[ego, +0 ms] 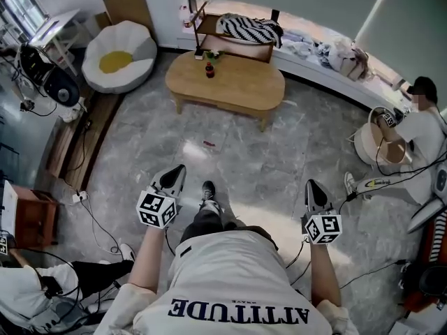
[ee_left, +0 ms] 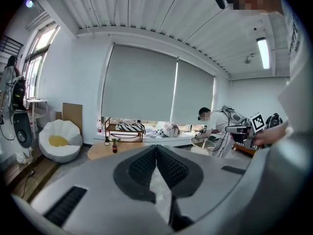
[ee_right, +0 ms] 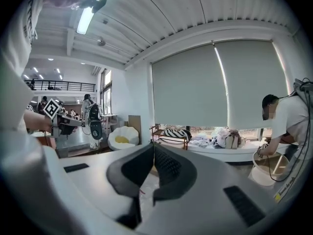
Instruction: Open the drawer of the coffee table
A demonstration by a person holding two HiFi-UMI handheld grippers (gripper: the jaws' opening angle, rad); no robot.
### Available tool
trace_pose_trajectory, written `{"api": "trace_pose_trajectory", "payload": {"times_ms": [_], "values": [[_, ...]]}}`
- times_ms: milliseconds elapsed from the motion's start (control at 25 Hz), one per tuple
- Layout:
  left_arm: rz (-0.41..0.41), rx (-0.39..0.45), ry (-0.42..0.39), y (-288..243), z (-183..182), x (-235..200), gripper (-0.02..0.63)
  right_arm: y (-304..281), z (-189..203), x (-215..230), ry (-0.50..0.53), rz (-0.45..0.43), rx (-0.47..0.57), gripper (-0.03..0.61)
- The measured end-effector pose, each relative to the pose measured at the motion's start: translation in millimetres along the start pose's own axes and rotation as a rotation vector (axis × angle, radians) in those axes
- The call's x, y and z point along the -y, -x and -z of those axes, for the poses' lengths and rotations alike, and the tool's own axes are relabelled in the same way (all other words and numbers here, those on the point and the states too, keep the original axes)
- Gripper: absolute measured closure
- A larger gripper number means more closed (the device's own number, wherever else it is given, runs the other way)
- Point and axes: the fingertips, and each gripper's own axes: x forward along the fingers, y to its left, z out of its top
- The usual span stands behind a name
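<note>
The oval wooden coffee table [ego: 237, 88] stands on the marble floor well ahead of me, with a small dark bottle [ego: 209, 70] on its top. No drawer shows from here. My left gripper [ego: 180, 168] and right gripper [ego: 311, 184] are held out in front of my body, both far short of the table. In the left gripper view the left gripper [ee_left: 156, 147] has its jaws together with nothing between them, and the table [ee_left: 100, 151] lies low at the left. In the right gripper view the right gripper [ee_right: 153, 146] is likewise shut and empty.
A white egg-shaped beanbag [ego: 120, 54] sits left of the table. Behind it stands a wooden rack with a striped cushion [ego: 248, 28]. A person [ego: 419, 124] crouches by a basket at the right. A small red scrap [ego: 209, 144] and cables [ego: 98, 222] lie on the floor.
</note>
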Motion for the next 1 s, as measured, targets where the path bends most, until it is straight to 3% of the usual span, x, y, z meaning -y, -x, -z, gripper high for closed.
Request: {"api": "trace_pose_trajectory", "payload": {"times_ms": [480,1000], "values": [[0.041,-0.022,-0.018,-59,-16,-58,0.592,-70,-12,2,0.014,0.026,-0.021,0.559],[0.140,-0.051,-0.049,-161,-61,-156,0.592,-182,-44,-1,0.003,0.103,-0.050,0.558]]}}
